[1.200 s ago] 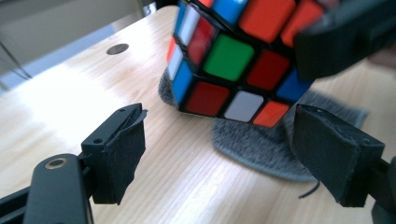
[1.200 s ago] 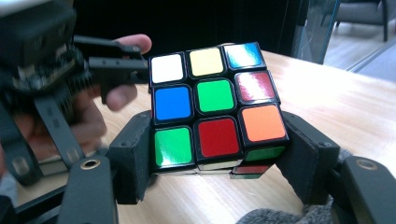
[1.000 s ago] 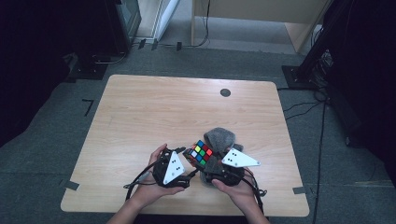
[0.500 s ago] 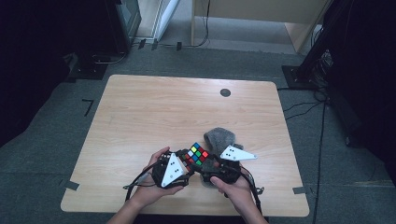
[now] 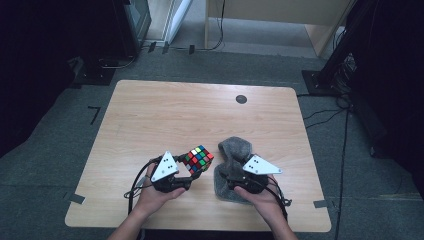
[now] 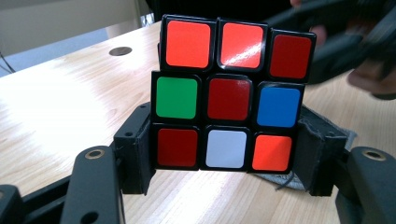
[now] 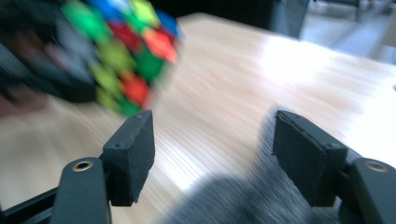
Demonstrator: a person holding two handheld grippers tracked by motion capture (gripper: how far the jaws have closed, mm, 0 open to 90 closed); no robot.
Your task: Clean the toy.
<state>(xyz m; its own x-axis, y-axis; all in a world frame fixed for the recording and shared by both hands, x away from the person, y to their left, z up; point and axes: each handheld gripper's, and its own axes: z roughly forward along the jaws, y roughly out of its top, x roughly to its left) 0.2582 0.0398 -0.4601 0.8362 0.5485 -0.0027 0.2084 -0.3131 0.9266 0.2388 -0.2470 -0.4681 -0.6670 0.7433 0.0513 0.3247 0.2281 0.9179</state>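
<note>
A scrambled colour cube (image 5: 198, 158) (image 6: 232, 95) is held off the table near its front edge, clamped between the jaws of my left gripper (image 5: 189, 169) (image 6: 223, 161). In the right gripper view the cube (image 7: 122, 51) is a blur at the upper left. My right gripper (image 5: 233, 176) (image 7: 214, 154) stands open just right of the cube, over a grey fuzzy cloth (image 5: 231, 165) (image 7: 252, 200) that lies on the wood. Nothing sits between its pads (image 7: 134, 151).
The wooden table (image 5: 165, 120) has a small black round insert (image 5: 241, 99) near its far edge. Dark stands and cables sit on the grey floor around the table. A cabinet (image 5: 280, 15) stands beyond the far edge.
The cube has gone from between both grippers to the left gripper alone, and has moved left and up. My right gripper has let go and opened over the cloth.
</note>
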